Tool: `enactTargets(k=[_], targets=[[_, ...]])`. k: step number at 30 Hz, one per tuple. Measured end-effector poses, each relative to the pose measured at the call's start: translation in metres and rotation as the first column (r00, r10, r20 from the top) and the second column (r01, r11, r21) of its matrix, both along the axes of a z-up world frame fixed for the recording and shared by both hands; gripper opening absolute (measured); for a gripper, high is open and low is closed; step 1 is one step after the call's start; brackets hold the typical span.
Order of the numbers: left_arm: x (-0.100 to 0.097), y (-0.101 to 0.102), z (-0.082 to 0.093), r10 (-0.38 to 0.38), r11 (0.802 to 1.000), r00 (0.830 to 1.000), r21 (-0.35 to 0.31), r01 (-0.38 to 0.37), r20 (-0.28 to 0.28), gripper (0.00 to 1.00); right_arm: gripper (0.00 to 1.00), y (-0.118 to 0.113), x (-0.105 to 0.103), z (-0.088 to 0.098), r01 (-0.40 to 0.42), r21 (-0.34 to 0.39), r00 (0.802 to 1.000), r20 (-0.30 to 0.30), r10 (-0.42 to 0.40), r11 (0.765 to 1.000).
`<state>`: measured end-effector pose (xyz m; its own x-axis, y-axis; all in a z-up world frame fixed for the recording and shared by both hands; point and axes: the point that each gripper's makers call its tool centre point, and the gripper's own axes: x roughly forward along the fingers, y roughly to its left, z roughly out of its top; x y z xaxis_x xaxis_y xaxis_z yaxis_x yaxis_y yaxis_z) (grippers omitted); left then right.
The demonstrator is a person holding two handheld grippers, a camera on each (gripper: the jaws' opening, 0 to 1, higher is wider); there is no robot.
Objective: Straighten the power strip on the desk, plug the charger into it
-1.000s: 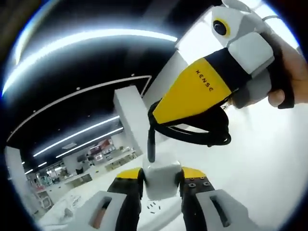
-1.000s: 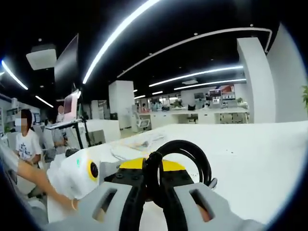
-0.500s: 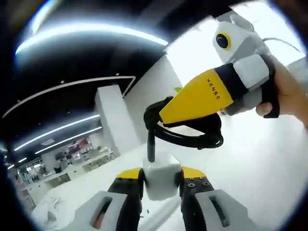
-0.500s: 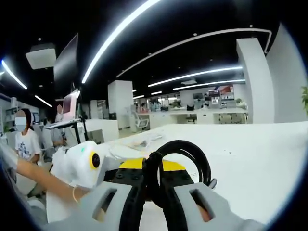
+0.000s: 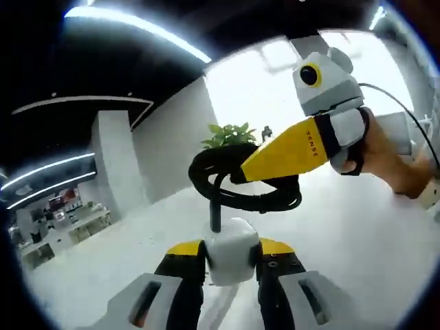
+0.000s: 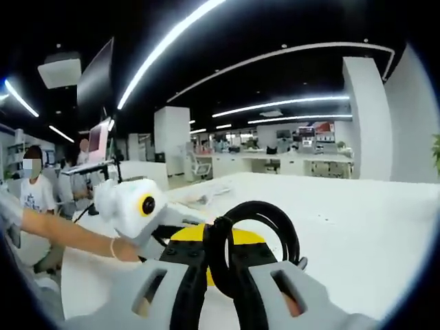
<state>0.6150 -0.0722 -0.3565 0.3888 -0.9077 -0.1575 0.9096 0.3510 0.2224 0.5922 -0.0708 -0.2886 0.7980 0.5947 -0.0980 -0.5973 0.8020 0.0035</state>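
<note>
White plastic, the charger [image 5: 230, 256] is sitting clamped in the left gripper [image 5: 231, 265] at lower centre of the left gripper view, its underside hidden by the jaws. Its black cable [image 5: 237, 184] is looping up to the right gripper [image 5: 237, 175], entering from the upper right. In the right gripper view, the right gripper [image 6: 218, 271] is pinching the coil [image 6: 258, 237] low in frame; the left gripper [image 6: 148, 213] is showing at left. The white desk [image 6: 357, 227] is blurring out behind.

We see an open office under a dark ceiling [image 6: 275, 27] crossed by long light strips [image 6: 172, 41]. A white counter [image 6: 357, 213] runs toward distant desks [image 6: 275, 163] and white pillars [image 6: 170, 141]. A leafy plant [image 5: 230, 134] stands against a bright wall [image 5: 172, 137].
</note>
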Motion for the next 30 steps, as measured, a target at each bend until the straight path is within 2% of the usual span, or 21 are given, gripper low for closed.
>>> enactTargets(k=[3,9,11,13,16,18,22,24,30], targets=[[0.010,0.002,-0.003,-0.070,0.996,0.998,0.059,0.070,-0.001,0.27,0.09,0.000,0.003,-0.002,0.004,-0.012,1.000,-0.010,-0.004,1.000],[0.020,-0.001,-0.007,-0.162,0.979,0.987,0.123,0.161,-0.006,0.27,0.09,0.000,0.013,-0.006,0.009,-0.018,0.999,-0.040,-0.009,1.000],[0.024,-0.003,-0.007,-0.187,0.973,0.982,0.131,0.187,-0.018,0.27,0.09,0.000,0.017,-0.007,0.012,-0.021,0.999,-0.053,-0.013,1.000],[0.022,-0.006,-0.007,-0.235,0.963,0.971,0.123,0.240,-0.052,0.27,0.09,0.000,0.021,-0.006,0.014,-0.022,0.998,-0.063,-0.016,1.000],[0.026,-0.007,-0.006,-0.264,0.955,0.962,0.117,0.271,-0.071,0.27,0.09,0.001,0.026,-0.005,0.025,-0.036,0.997,-0.069,-0.027,0.999],[0.022,-0.008,-0.008,-0.313,0.938,0.941,0.114,0.327,-0.127,0.27,0.09,0.001,0.029,-0.005,0.031,-0.047,0.997,-0.073,-0.034,0.998],[0.027,-0.009,-0.007,-0.349,0.922,0.924,0.121,0.369,-0.155,0.27,0.09,0.000,0.032,-0.005,0.044,-0.057,0.996,-0.078,-0.049,0.997],[0.024,-0.009,-0.007,-0.388,0.905,0.900,0.100,0.413,-0.199,0.27,0.10,-0.001,0.034,-0.005,0.047,-0.055,0.995,-0.081,-0.051,0.997],[0.026,-0.012,-0.008,-0.423,0.887,0.875,0.089,0.453,-0.236,0.27,0.10,-0.001,0.040,-0.006,0.063,-0.069,0.994,-0.083,-0.069,0.996]])
